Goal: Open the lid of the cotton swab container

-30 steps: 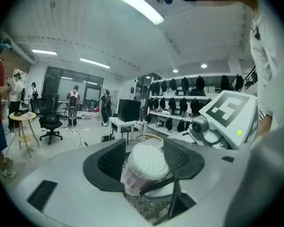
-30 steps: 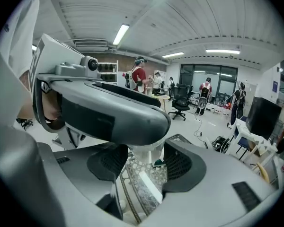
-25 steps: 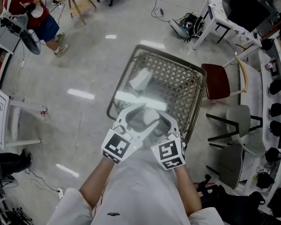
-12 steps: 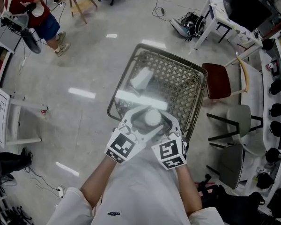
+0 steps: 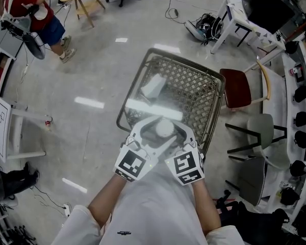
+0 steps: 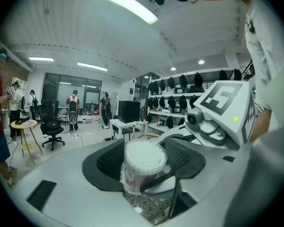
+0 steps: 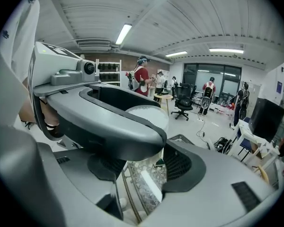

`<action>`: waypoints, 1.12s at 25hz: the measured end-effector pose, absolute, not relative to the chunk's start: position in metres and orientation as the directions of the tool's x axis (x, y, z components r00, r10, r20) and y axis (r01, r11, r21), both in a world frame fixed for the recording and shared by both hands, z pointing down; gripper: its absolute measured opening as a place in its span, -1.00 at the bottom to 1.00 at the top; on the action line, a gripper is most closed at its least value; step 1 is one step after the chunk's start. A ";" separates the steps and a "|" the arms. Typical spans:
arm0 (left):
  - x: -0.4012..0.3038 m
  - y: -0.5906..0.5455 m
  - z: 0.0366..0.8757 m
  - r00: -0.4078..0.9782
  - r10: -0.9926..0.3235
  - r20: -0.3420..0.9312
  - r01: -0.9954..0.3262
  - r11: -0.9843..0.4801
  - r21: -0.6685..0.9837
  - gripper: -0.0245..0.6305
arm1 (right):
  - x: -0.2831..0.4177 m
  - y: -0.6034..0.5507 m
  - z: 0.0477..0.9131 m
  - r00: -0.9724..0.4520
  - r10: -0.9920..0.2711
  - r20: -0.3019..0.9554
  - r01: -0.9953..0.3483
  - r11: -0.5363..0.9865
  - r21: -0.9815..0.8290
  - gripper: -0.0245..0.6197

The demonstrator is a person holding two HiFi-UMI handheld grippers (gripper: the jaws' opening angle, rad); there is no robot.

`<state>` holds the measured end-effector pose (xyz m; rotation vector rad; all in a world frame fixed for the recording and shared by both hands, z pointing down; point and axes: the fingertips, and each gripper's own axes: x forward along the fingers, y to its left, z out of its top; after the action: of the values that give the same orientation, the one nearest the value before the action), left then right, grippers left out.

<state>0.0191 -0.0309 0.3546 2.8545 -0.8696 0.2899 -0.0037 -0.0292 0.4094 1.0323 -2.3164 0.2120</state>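
White cotton fills the top of the container [image 6: 135,181], which stands upright between the ribbed pads of the left gripper [image 6: 144,150]. Those jaws are closed on its clear body, one pad against each side. That grip looks like what keeps it steady in the air in front of the person's chest, so the other tool can work on the top.

The right gripper [image 7: 144,167] comes in from the other side and crosses the left one. Its jaws stand about as wide as they go, set round the container rather than clamped on it. The far pad lies just beside the clear wall, while the near pad is well apart from it. I judge this as lining up for the lid [image 6: 145,153], with no pull begun.

Whether the lid is on is hard to say. A clear rim rings the white top, which suggests it is closed, but no seam or hinge shows. In the right gripper view the left jaw lies across the container and hides most of it, so any touch there cannot be confirmed.

Below the grippers sits a wire basket [image 5: 186,64] with a white box [image 5: 154,86] inside. It would catch the container if it slipped. A brown chair [image 5: 237,88] stands beside it on the pale floor [image 5: 92,75].
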 end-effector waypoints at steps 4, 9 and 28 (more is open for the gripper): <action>0.017 -0.029 0.350 0.808 -0.548 0.218 -0.570 -0.820 0.051 -0.13 | -0.005 -0.028 0.406 -0.522 -0.633 0.571 -0.716 0.690 0.111 -0.23; 0.019 -0.028 0.348 0.806 -0.554 0.207 -0.573 -0.819 0.040 -0.13 | -0.004 -0.028 0.404 -0.515 -0.633 0.578 -0.708 0.694 0.129 -0.23; 0.014 -0.031 0.338 0.805 -0.563 0.187 -0.562 -0.825 -0.061 -0.14 | -0.011 -0.031 0.402 -0.539 -0.628 0.562 -0.710 0.698 0.099 -0.26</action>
<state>0.0139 -0.0306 0.3378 2.9871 -0.9312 0.3106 -0.0111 -0.0309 0.4019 1.0200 -2.3316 0.1879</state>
